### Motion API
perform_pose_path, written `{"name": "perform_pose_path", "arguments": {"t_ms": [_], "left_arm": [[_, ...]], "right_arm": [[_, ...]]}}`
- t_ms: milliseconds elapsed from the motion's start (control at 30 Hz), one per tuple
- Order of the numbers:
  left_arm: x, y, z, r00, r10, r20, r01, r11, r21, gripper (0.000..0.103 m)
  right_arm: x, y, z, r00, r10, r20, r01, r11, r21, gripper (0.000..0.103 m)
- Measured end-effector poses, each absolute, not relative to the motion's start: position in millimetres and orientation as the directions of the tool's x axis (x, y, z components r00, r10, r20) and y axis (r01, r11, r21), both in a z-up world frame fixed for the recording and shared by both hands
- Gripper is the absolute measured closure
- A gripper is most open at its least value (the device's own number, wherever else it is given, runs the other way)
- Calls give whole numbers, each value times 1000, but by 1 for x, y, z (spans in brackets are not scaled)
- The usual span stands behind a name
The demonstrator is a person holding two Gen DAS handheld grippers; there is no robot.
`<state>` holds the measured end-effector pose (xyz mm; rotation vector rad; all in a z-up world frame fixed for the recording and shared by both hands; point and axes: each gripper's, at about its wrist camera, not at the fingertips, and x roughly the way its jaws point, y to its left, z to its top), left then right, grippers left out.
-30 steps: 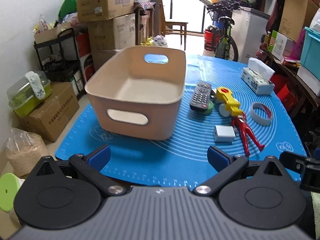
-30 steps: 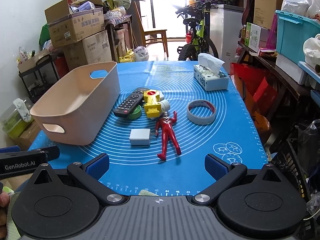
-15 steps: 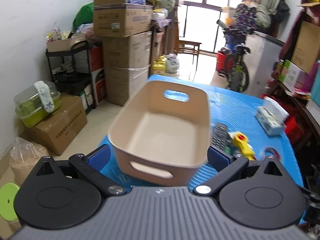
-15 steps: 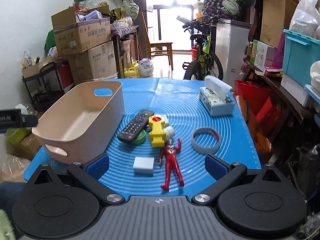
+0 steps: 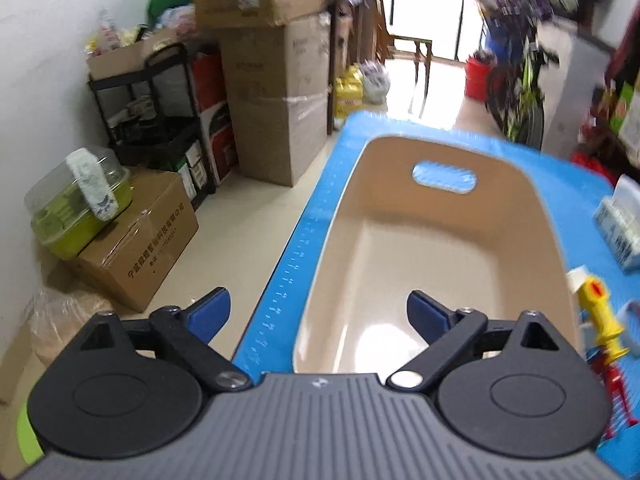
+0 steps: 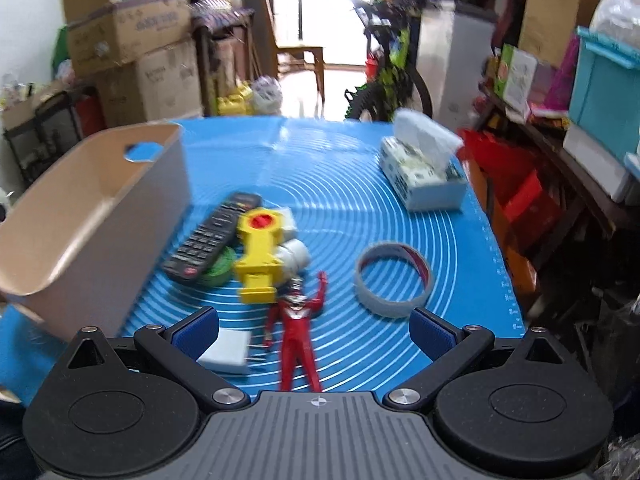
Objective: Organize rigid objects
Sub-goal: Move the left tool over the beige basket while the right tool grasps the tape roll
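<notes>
An empty beige bin (image 5: 440, 240) stands on the blue mat; it also shows at left in the right wrist view (image 6: 100, 216). My left gripper (image 5: 320, 316) is open and empty above the bin's near left rim. My right gripper (image 6: 316, 332) is open and empty over a red figure (image 6: 298, 332). Near it lie a white charger block (image 6: 226, 350), a yellow toy (image 6: 260, 254), a black remote (image 6: 214, 238) on a green tape roll (image 6: 218, 274), and a grey ring (image 6: 394, 278).
A tissue box (image 6: 422, 176) sits at the mat's far right. The blue mat (image 6: 340, 200) ends at the table's edges. Cardboard boxes (image 5: 272, 80), a black shelf (image 5: 160, 120) and a bicycle (image 6: 384, 80) stand around the table.
My left gripper has risen and moved forward and left over the bin's left rim. My right gripper has moved forward and down, closer to the red figure and charger.
</notes>
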<state>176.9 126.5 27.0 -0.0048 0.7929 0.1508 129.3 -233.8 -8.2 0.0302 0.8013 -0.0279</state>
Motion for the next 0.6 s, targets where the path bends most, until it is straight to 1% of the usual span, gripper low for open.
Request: {"name": "perform_pose_path", "arguments": {"t_ms": [67, 200, 233, 300, 333, 367, 400, 500, 567, 600], "left_arm": [[190, 129, 18, 683, 143, -716, -124, 989, 80, 13], [208, 136, 3, 649, 100, -754, -117, 993, 31, 18], [211, 138, -1, 639, 106, -762, -127, 991, 32, 21], [218, 140, -5, 625, 122, -771, -145, 989, 39, 23], [220, 142, -7, 621, 121, -775, -145, 989, 39, 25], [222, 143, -9, 618, 115, -778, -139, 990, 35, 29], [225, 144, -10, 616, 106, -781, -132, 991, 30, 32], [230, 145, -15, 609, 82, -789, -106, 994, 22, 50], [233, 144, -17, 595, 65, -801, -91, 996, 13, 73], [236, 144, -17, 590, 57, -806, -90, 996, 5, 77]], "right_arm": [[144, -242, -19, 679, -36, -734, 48, 999, -4, 5], [173, -255, -37, 646, -74, -760, 56, 997, -50, 8], [180, -257, -40, 639, -80, -765, 54, 997, -60, 8], [194, -260, -47, 628, -91, -772, 44, 996, -81, 9], [200, -261, -50, 622, -97, -777, 39, 995, -92, 10], [205, -261, -53, 616, -102, -781, 37, 994, -100, 11], [210, -261, -55, 609, -106, -786, 34, 994, -108, 13], [224, -260, -63, 589, -116, -799, 22, 992, -128, 17], [230, -260, -68, 575, -128, -808, 22, 990, -141, 18], [232, -260, -70, 567, -132, -813, 23, 989, -145, 21]]}}
